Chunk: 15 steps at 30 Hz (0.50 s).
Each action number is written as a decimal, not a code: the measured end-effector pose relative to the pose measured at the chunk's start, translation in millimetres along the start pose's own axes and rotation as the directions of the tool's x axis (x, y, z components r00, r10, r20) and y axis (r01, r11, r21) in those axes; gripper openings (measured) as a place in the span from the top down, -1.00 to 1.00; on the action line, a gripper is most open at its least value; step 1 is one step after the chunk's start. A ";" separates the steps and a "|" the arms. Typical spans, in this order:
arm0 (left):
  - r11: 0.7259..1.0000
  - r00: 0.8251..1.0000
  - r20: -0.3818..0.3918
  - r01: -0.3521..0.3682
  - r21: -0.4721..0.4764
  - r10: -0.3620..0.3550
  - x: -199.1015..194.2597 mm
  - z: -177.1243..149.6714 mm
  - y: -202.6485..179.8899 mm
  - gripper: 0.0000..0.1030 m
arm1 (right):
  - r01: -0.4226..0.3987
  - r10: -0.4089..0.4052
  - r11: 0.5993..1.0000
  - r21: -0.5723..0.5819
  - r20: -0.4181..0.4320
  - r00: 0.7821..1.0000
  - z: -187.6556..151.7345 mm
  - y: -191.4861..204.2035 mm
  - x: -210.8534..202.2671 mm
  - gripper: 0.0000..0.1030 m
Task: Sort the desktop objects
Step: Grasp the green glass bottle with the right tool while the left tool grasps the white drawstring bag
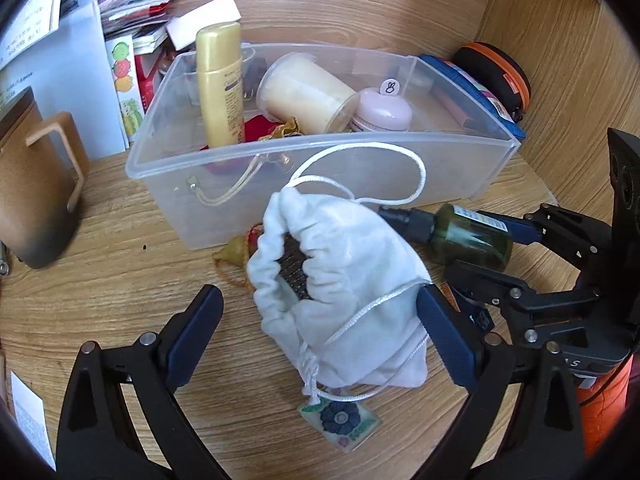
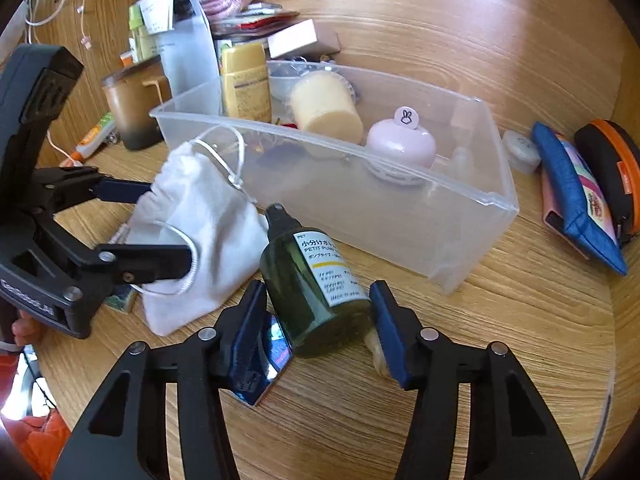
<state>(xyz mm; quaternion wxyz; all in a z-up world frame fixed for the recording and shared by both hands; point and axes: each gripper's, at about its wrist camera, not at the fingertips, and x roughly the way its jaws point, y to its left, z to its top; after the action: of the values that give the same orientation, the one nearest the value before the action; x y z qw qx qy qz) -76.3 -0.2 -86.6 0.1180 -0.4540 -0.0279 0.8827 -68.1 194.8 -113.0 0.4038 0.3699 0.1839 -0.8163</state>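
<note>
Bright, even light; strong fisheye edge distortion.

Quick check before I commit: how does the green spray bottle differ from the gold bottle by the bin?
The green spray bottle lies on its side on the desk, outside the clear bin; the gold bottle stands upright at the bin's far left corner. The green one is dark and see-through with a black nozzle; the gold one is opaque. The green bottle sits between the right gripper fingers; nothing is near the gold one. Both carry printed labels.
</note>
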 end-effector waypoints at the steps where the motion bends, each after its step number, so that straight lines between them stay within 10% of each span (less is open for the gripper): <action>1: 1.000 1.000 0.004 0.007 0.004 -0.007 -0.5 0.4 -1.4 -0.85 | -0.009 0.009 1.000 0.004 0.006 1.000 -0.5 -0.9 -1.2 0.05; 15: 0.999 0.998 0.046 0.046 0.026 -0.047 -10.7 -1.4 -17.1 0.35 | -0.058 0.051 0.996 0.073 0.094 0.994 -2.3 -12.0 -14.1 0.10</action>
<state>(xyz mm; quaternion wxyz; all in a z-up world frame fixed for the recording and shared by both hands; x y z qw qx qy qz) -66.0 13.8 -76.2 0.1435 -0.4309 -0.0300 0.8904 -70.9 210.8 -104.0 0.4197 0.3515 0.1240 -0.8276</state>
